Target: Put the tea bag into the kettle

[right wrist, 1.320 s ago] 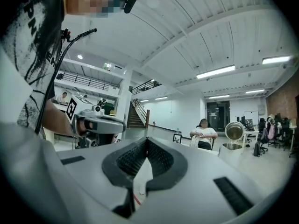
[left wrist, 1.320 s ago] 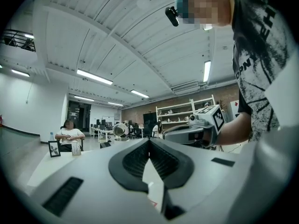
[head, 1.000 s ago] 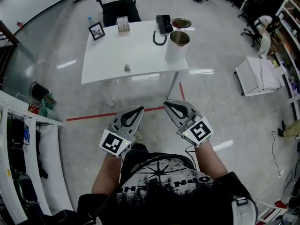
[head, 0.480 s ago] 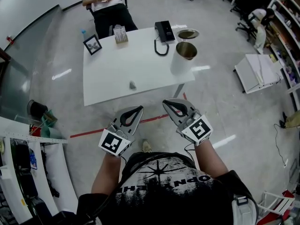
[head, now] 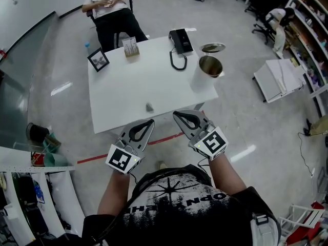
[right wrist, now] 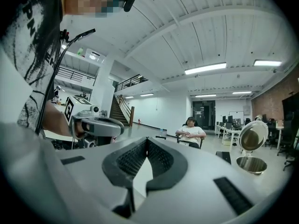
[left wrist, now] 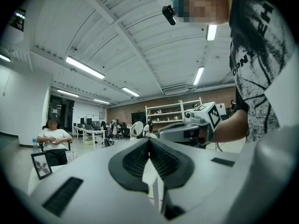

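Note:
A small grey tea bag (head: pixel 149 107) lies on the white table (head: pixel 123 86) near its front edge. The kettle (head: pixel 206 72), white with an open steel mouth, stands at the table's right corner, its round lid (head: pixel 212 47) just behind the mouth. My left gripper (head: pixel 149 122) and right gripper (head: pixel 177 115) hover side by side just short of the table's front edge, both shut and empty. The right gripper view shows the kettle mouth (right wrist: pixel 251 164) with the lid (right wrist: pixel 252 135) above it at far right. Each gripper view also shows the other gripper (left wrist: pixel 187 130) (right wrist: pixel 96 125).
A black desk phone (head: pixel 179 39), a card holder (head: pixel 130 47) and a photo frame (head: pixel 98 59) sit along the table's far side. A person (head: pixel 108 4) sits on a chair behind it. A red floor line (head: pixel 97 157) runs under the table. Shelving (head: pixel 20 209) stands at left.
Both grippers have advanced together toward the table, which now lies close under their tips. Their jaws stay shut.

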